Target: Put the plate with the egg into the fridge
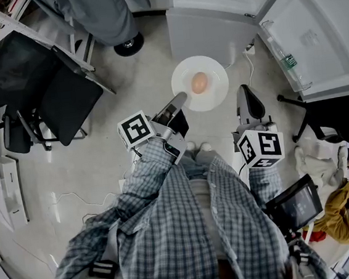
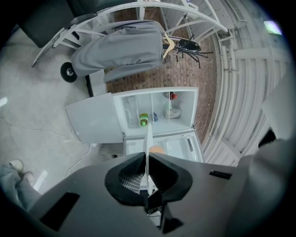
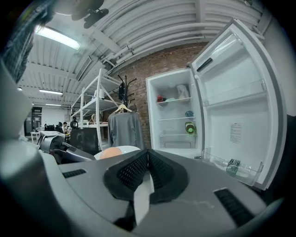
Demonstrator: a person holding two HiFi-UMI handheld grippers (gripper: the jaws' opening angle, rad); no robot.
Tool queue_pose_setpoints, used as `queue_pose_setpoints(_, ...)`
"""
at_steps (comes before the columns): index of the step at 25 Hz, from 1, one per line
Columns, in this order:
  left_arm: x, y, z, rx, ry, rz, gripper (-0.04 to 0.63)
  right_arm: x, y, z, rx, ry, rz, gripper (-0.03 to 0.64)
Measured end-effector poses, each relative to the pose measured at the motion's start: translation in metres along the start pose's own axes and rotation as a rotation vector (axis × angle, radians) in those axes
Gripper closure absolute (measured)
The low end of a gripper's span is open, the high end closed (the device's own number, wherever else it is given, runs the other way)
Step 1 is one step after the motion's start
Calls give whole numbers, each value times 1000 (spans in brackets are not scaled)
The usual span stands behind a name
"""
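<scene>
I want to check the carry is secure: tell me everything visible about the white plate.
The white round plate, glossy like ceramic, is held about level above the floor, in front of the open white fridge. A brownish egg rests at its centre. The left gripper is shut on its near-left rim; the left gripper view shows the plate edge-on between the jaws. Nothing else visibly touches it.

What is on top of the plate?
One egg lies near the middle of the plate; the left gripper covers a bit of its rim, jaws shut on it.
</scene>
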State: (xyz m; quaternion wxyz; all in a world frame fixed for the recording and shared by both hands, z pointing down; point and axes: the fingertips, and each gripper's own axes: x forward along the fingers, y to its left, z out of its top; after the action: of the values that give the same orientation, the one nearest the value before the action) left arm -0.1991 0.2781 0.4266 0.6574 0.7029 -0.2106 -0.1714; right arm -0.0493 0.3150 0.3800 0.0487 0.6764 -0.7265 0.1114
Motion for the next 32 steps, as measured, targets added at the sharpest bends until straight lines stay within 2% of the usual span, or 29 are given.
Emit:
queue_pose_setpoints(15,-11,4,12,5,16,11,575,-4,18,3,-34,-10,-29,609)
queue_pose_setpoints(18,-9,6,12,19,17,27,575,0,15,4,-24,-14,-24,609)
queue_pose_setpoints(23,1,-1,12,-9,1,-10,575,11,8,5,-14,-21,-12,609)
queue_pose_setpoints(32,22,7,30,10,-38,32,575,42,-11,10,-4,-18,24,609)
